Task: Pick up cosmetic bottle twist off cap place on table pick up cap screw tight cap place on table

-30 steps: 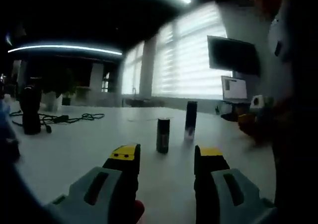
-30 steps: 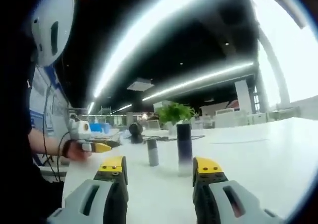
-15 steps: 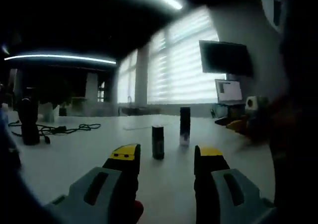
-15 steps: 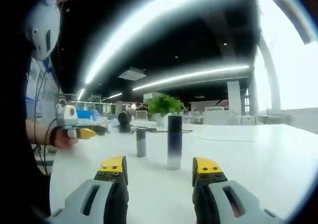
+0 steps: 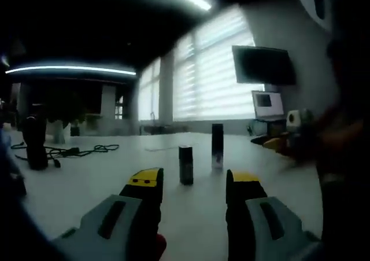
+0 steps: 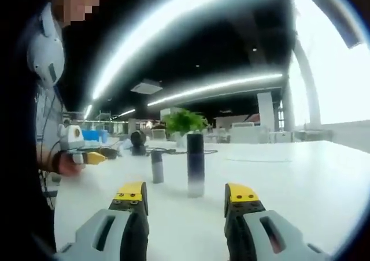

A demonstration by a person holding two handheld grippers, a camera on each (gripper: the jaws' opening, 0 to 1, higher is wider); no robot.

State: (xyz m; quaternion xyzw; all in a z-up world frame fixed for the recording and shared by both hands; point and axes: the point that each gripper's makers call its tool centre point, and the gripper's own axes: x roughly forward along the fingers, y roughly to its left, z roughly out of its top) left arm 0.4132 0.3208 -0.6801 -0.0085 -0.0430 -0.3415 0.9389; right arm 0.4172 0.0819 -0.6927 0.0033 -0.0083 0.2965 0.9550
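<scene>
Both your grippers, left and right, gape wide, empty; cosmetic bottle and cap stand apart on table.

Left gripper with pale grey-blue moulded jaws, black inner faces, yellow tips, right gripper of the same build, dark slot in each grey jaw shell, person's dark sleeve, cable along the forearm

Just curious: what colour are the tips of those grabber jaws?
Yellow, on dark jaws with grey bodies; the right gripper view shows it best.
</scene>
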